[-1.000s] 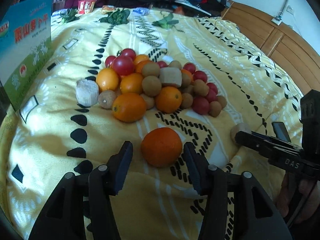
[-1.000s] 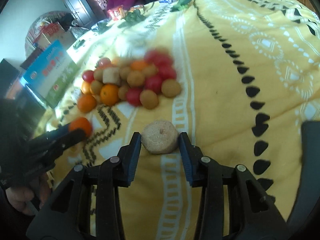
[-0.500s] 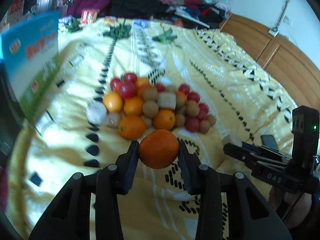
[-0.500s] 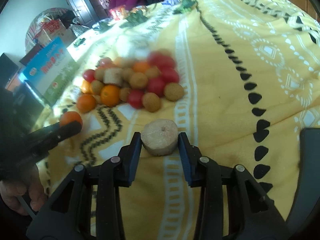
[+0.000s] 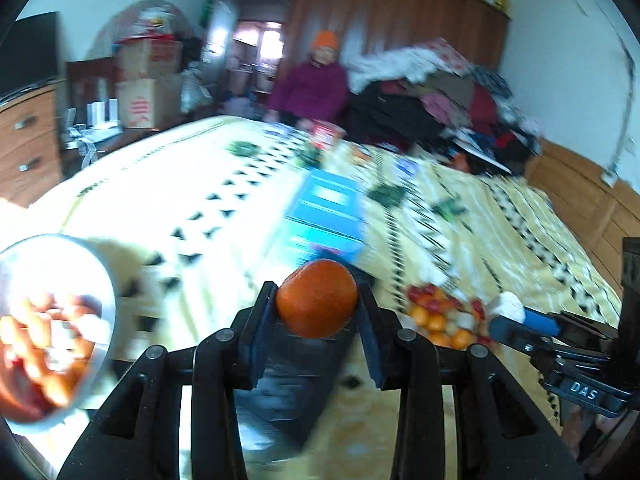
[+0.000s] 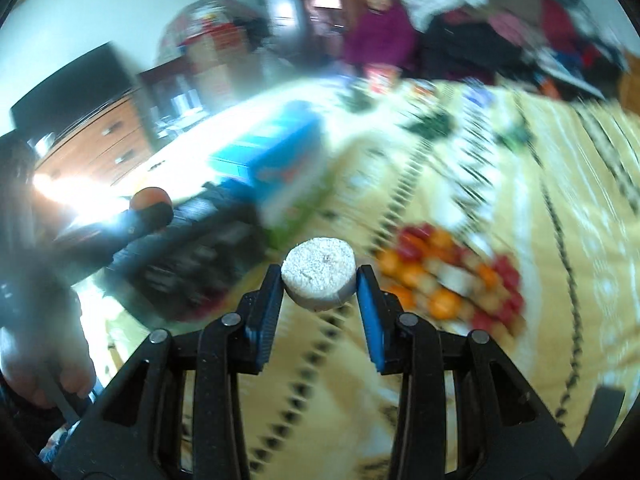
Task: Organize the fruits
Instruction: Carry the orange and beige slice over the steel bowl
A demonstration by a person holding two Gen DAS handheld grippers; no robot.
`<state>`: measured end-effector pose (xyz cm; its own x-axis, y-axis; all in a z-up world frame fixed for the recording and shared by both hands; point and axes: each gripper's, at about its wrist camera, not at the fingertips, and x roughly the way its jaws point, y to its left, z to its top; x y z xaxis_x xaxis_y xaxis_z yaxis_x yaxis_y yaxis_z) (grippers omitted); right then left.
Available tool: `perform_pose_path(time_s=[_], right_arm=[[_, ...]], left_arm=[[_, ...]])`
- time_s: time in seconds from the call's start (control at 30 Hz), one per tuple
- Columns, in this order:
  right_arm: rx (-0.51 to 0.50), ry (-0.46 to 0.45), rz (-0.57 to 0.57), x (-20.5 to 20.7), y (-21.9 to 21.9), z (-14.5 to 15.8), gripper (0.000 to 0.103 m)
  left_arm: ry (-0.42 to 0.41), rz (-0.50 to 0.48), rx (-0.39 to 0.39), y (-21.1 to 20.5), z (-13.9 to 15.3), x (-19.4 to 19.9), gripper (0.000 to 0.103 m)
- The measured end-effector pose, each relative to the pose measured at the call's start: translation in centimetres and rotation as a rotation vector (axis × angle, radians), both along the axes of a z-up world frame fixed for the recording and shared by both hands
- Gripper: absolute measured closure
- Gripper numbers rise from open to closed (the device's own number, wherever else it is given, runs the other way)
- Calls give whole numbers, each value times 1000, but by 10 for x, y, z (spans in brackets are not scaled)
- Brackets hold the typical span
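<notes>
My left gripper (image 5: 318,312) is shut on an orange (image 5: 317,298) and holds it up above the yellow bedspread (image 5: 480,232). My right gripper (image 6: 319,286) is shut on a pale round cut fruit piece (image 6: 319,278), also lifted. The fruit pile (image 5: 444,314) of oranges, red tomatoes and brown fruits lies on the bed to the right; it also shows in the right wrist view (image 6: 448,280). A metal bowl (image 5: 102,280) with fruit in it is at the far left of the left wrist view. Both views are motion-blurred.
A blue box (image 5: 326,220) stands on the bed beyond the grippers, with a dark object (image 6: 192,256) beside it. A person in purple (image 5: 312,84) sits at the far end. Wooden drawers (image 5: 28,140) are to the left, a clothes heap (image 5: 440,100) at the back.
Both grippers have lifted their fruit off the bed and swung left and up. The fruit pile now lies lower right, and the bowl has come into view at the left.
</notes>
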<state>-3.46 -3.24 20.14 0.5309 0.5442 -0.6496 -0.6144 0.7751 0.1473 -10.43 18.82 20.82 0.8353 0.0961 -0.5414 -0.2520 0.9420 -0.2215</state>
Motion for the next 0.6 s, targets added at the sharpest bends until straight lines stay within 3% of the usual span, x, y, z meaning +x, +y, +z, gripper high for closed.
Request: perform_pose_path(time_s=[0.3,0.6], right_arm=[[-48,-68,237,-44,140,33,65],[-108,-72,395,-80,245,32,65]], left_arm=[[-42,278,-26,125,11,-77,63],[-4,390,-95,184,-20,-114,63]])
